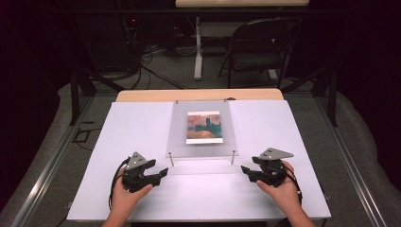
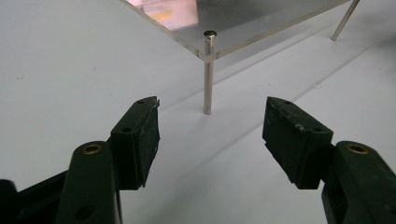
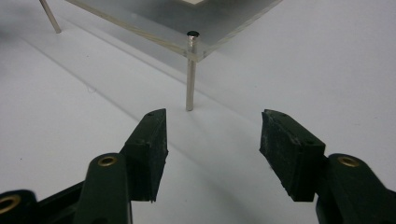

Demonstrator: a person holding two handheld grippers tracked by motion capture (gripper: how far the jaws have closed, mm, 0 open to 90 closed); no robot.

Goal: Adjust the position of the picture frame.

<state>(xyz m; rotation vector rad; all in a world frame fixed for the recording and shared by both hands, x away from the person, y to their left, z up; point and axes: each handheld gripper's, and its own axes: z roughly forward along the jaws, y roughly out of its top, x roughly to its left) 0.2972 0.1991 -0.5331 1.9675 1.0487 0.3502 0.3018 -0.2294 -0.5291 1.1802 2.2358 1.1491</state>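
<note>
Overhead light: white surface [image 1: 142, 142] bright, room around it v. dark, slightly soft overall. Clear panel [image 1: 202, 127] casts faint grey shadow, mild glare on its edge. Gripper views: fingers [image 2: 140, 135] near-black w/ little detail, background top blurry, pink picture [image 2: 168, 9] washed out.

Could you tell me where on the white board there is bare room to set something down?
The white board is bare left and right of the clear panel on its metal legs, and along the near strip between the left gripper and right gripper, both open. The middle, around the panel with its picture, is crowded.
</note>
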